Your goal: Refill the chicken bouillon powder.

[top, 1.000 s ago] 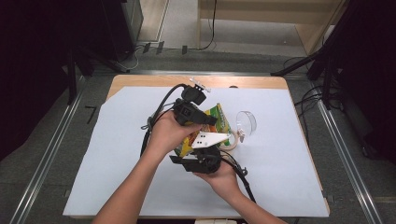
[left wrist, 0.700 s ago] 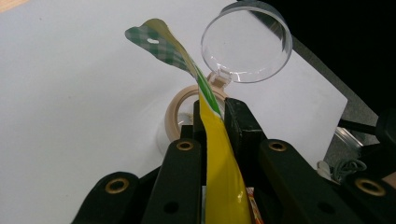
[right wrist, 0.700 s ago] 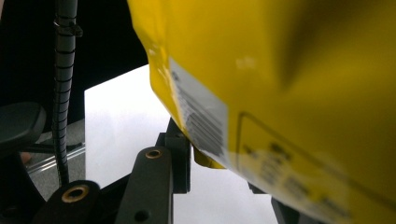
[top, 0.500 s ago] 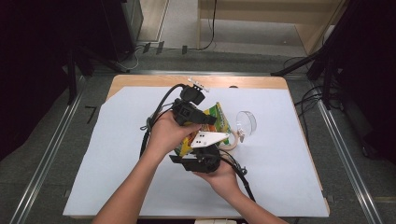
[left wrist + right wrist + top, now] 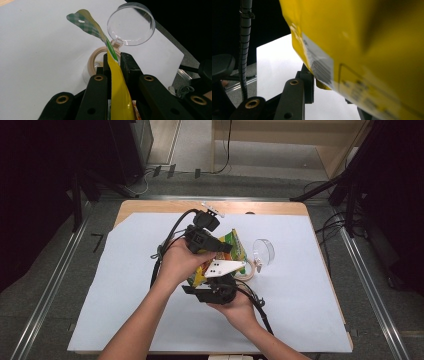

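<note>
While left hand-held gripper (image 5: 113, 62) pinches yellow packet (image 5: 117, 87), right hand-held gripper (image 5: 324, 85) clamps lower end

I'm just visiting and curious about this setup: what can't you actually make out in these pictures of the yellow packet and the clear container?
- Print on the yellow packet: blurred in the right gripper view, too close to the camera.
- Contents of the clear container: left gripper view, blocked by the packet and the left gripper.
- Right gripper: high view, its jaws hidden under its grey plate and the packet.
- Packet's lower end: cut off by the bottom edge of the left gripper view.
</note>
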